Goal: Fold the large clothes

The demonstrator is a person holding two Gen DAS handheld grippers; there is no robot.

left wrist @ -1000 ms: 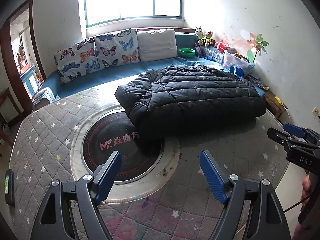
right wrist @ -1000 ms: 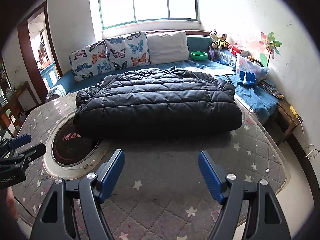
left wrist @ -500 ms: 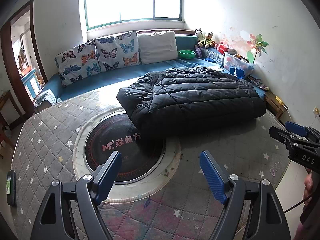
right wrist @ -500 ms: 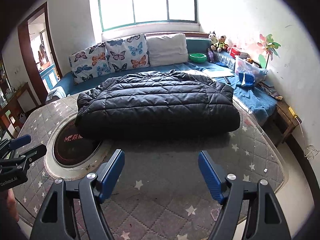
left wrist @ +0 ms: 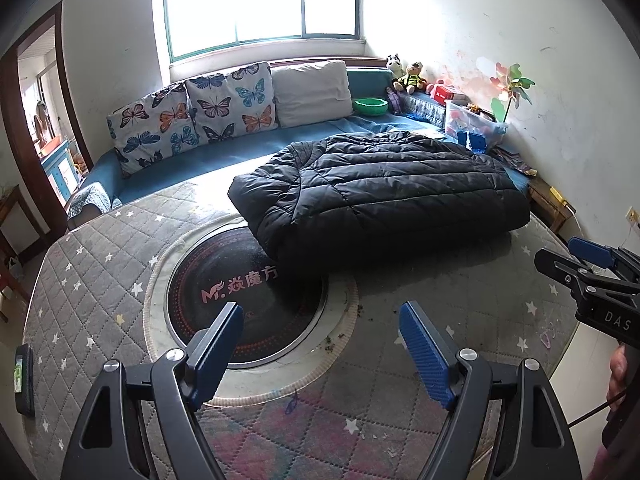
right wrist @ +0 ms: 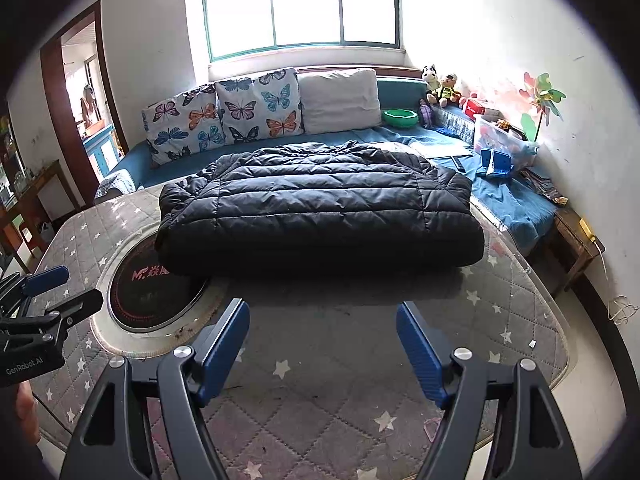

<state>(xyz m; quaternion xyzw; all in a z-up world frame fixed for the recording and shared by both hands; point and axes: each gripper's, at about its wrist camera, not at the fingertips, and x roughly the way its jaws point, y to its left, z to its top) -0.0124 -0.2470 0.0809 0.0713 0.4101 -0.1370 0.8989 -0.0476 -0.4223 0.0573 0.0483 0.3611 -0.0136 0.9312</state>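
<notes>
Meanwhile, little is changed from a second ago: both grippers are kept where they were, and only a slight shift of framing is seen in the left wrist view. The left gripper (left wrist: 320, 344) is held wide apart with nothing between its blue pads, tilted down over the quilted, star-printed mattress (left wrist: 100, 280) near the round black logo panel (left wrist: 240, 292). The right gripper (right wrist: 322, 342) is likewise spread wide and empty, angled down over the near edge of the same mattress. Each gripper is seen at the edge of the other's view, and part of a hand (left wrist: 618, 364) is glimpsed behind the right one. Farther out, the black puffer jacket (right wrist: 316, 212) is laid folded into a thick bundle on the mattress, well apart from both grippers. Its long axis is run left to right across the right wrist view, its left end overlapping the logo panel. Beyond it, butterfly cushions (right wrist: 224, 116) are propped on the blue sofa (right wrist: 508, 196).
</notes>
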